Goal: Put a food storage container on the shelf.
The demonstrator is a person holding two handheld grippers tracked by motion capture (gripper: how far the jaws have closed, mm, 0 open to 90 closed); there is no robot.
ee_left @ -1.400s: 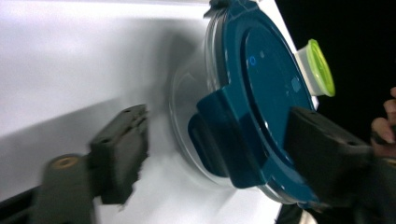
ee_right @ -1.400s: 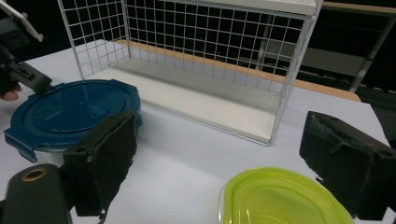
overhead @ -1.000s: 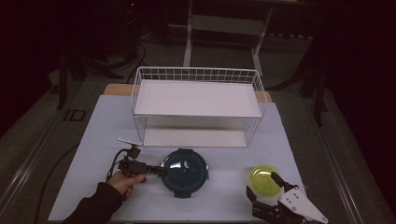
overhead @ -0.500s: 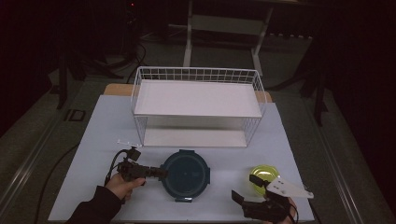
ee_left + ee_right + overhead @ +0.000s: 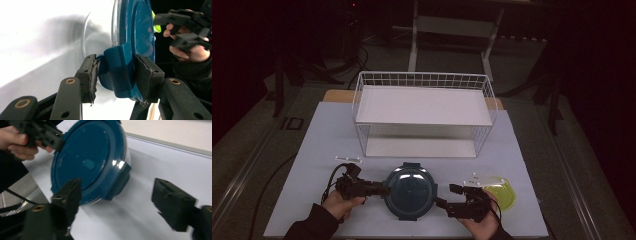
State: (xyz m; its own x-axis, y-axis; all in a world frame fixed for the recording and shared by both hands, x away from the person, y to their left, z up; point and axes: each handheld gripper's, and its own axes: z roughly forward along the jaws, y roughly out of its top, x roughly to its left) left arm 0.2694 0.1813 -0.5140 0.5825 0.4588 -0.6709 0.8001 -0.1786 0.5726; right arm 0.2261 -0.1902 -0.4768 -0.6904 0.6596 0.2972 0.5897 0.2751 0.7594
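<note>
Blue-lidded round container (image 5: 410, 190) sits near-centre on the white table (image 5: 327, 130), in front of the wire basket (image 5: 424, 112). Left gripper (image 5: 116, 76) is clamped on its left lid tab, same as before. Right gripper (image 5: 446, 196) has come left from beside the yellow-green bowl (image 5: 502, 192) to the container's right side; jaws apart w/ nothing between, just been closing.

Black grippers (image 5: 377, 189), brass-coloured rivets, trailing cables, dark sleeves (image 5: 314, 227).
</note>
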